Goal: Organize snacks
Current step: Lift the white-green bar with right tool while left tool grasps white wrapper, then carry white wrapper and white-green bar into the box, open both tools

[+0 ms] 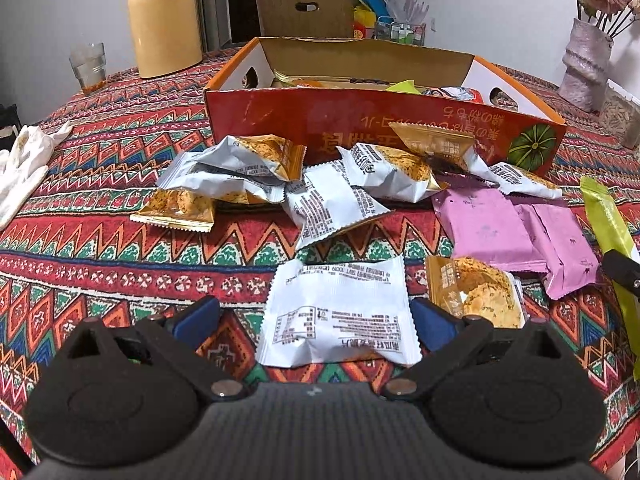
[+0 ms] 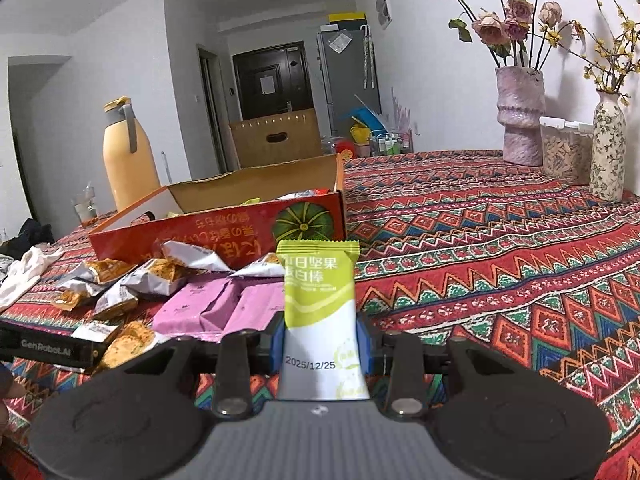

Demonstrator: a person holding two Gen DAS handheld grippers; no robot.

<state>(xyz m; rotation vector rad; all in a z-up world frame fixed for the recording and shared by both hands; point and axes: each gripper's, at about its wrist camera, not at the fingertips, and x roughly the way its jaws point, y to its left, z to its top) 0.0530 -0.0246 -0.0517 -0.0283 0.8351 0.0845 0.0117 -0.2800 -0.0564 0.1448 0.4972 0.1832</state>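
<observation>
My left tongs (image 1: 316, 320) stand spread, straddling a white snack packet (image 1: 336, 316) lying flat on the counter (image 1: 120, 248); its long side runs across the gap between the pads, so I judge a straight close would catch it. My right tongs (image 2: 322, 340) pinch a green bar wrapper (image 2: 320, 304), upright. Beyond both, the open red box (image 1: 360, 120) sits ahead of the left tongs, past the scattered packets.
</observation>
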